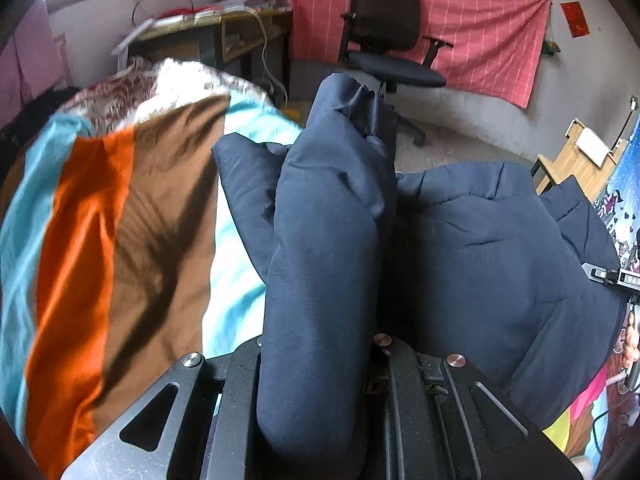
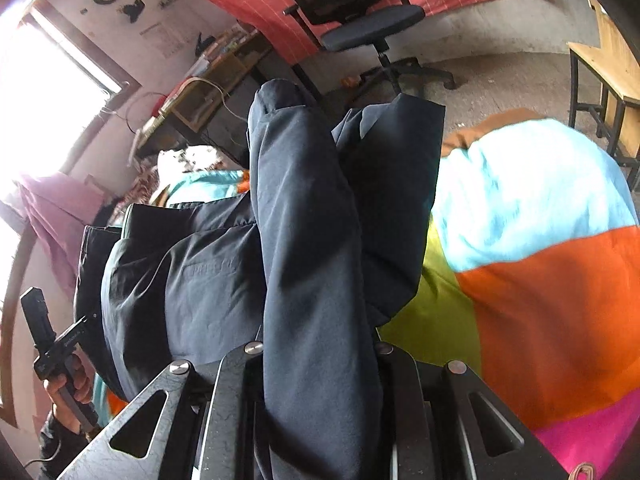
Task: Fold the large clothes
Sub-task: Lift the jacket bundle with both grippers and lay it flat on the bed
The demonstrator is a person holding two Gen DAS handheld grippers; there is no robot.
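A large navy padded jacket lies on a bed with a colour-striped cover. My left gripper is shut on a thick fold of the jacket that bulges up between its jaws and hides the fingertips. My right gripper is shut on another fold of the same jacket, likewise hiding its fingertips. The jacket body spreads to the left in the right wrist view, where the left gripper and the hand holding it show at the far left. The right gripper shows at the right edge of the left wrist view.
The striped cover fills the bed around the jacket. A black office chair stands on the floor beyond the bed before a red wall cloth. A cluttered desk stands at the back. A wooden bench stands at the right.
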